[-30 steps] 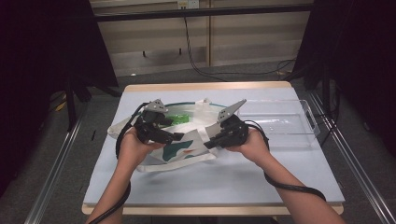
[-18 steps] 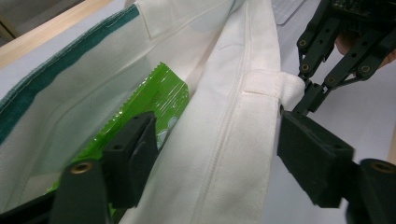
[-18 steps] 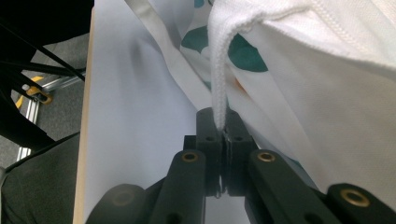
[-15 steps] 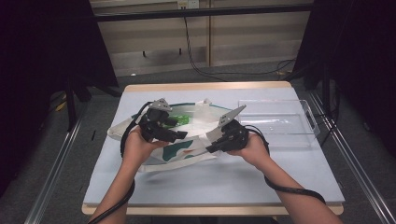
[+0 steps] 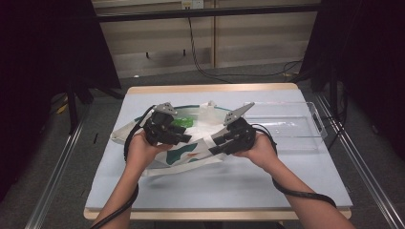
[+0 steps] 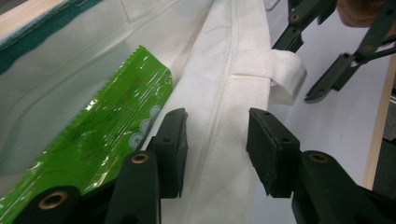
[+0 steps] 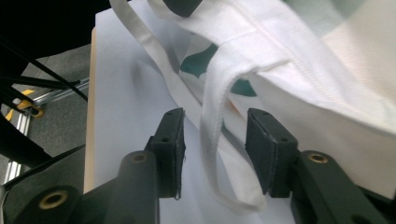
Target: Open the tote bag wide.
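A white cloth bag (image 5: 191,152) with teal patches is lying across the middle of the desk (image 5: 296,186), its mouth facing the far edge, and a green packet (image 5: 180,123) is lying inside that mouth. A clear tray (image 5: 315,125) is sitting toward the right edge.

The left gripper (image 6: 217,140) is standing with jaws spread on either side of the bag's hemmed rim (image 6: 224,154), not pinching it. The right gripper (image 7: 215,140) is likewise spread, a loop of handle strap (image 7: 212,121) hanging between its jaws.

Likely faults: the left jaws could be closing on the packet's foil edge along with the rim, since the packet is lying just beside the inner jaw; the slack strap could be slipping out of the right jaws before they meet.

From the high view, the hands are covering the jaws and the bag's near side. The bag's depth and any further contents are hidden.
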